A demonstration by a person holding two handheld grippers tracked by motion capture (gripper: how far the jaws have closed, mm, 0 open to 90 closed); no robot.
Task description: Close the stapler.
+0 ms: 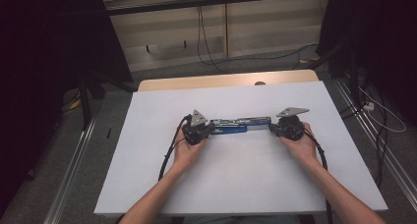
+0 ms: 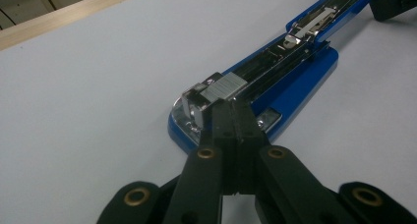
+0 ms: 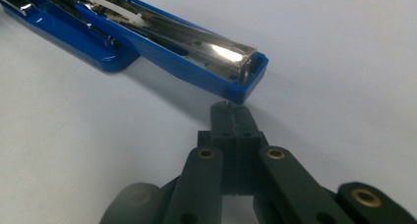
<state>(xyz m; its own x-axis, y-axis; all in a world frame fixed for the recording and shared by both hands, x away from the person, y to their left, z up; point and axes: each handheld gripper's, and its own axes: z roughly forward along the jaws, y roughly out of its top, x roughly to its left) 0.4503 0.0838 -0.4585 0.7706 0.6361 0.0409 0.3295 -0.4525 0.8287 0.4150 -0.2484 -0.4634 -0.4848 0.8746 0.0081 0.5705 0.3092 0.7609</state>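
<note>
1. Two grippers, jaws pressed together, gripping nothing: left gripper (image 2: 235,117) touching stapler (image 1: 236,124) front, right gripper (image 3: 234,117) just off its far end.
2. Opened flat mid-table; staples apparently loaded, closing seemingly left.

High view looks down from afar; both claw views sit close, sharing the blue stapler (image 1: 239,125)

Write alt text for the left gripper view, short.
A blue stapler lies opened out flat on a white table, its metal staple channel facing up and running off toward the upper right. The left gripper, jaws closed together, has its tips at the stapler's near metal end. A wooden table edge crosses the upper left corner.
</note>
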